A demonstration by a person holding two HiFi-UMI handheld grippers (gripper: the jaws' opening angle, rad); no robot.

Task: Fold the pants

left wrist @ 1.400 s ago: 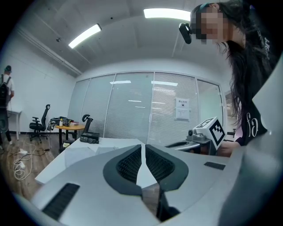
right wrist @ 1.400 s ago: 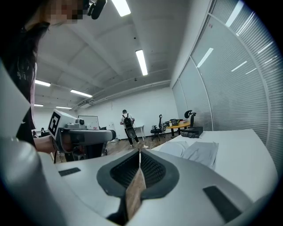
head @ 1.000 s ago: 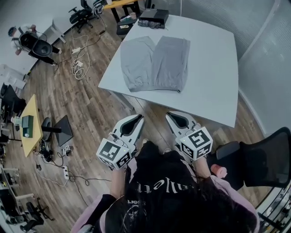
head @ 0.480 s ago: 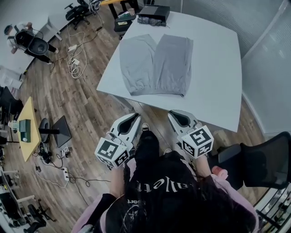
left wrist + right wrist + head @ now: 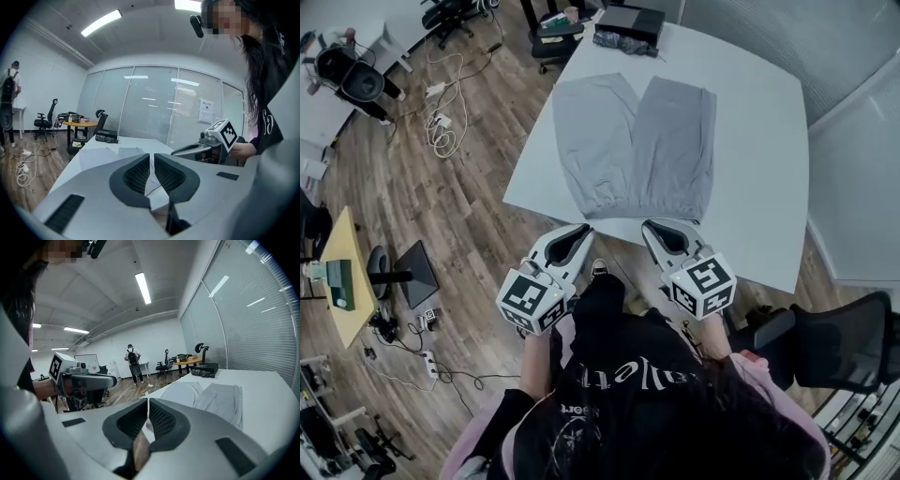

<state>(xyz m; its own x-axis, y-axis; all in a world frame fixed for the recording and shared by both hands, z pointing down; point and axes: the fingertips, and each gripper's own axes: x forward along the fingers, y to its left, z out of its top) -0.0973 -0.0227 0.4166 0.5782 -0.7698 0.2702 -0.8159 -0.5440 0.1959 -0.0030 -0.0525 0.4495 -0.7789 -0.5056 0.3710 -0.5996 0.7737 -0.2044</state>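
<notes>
**Item:** grey soft-fabric pants (image 5: 633, 145), laid flat with legs side by side on the white tabletop (image 5: 755, 141).

**Handling (judged):** light, limp and unbreakable; best pinched at two corners of one end.

**Left gripper (image 5: 581, 231), right gripper (image 5: 651, 228):** fingers pressed together and empty, short of the near edge.

**Views:** the head view alone gave the full outline of the pants. The gripper views alone showed the fingers meeting.

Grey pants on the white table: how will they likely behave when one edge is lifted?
The pants lie flat and thin with soft wrinkles, so they are probably floppy and will drape. They look light, so a pinched edge should lift easily. On the smooth table, the rest may slide along.
</notes>
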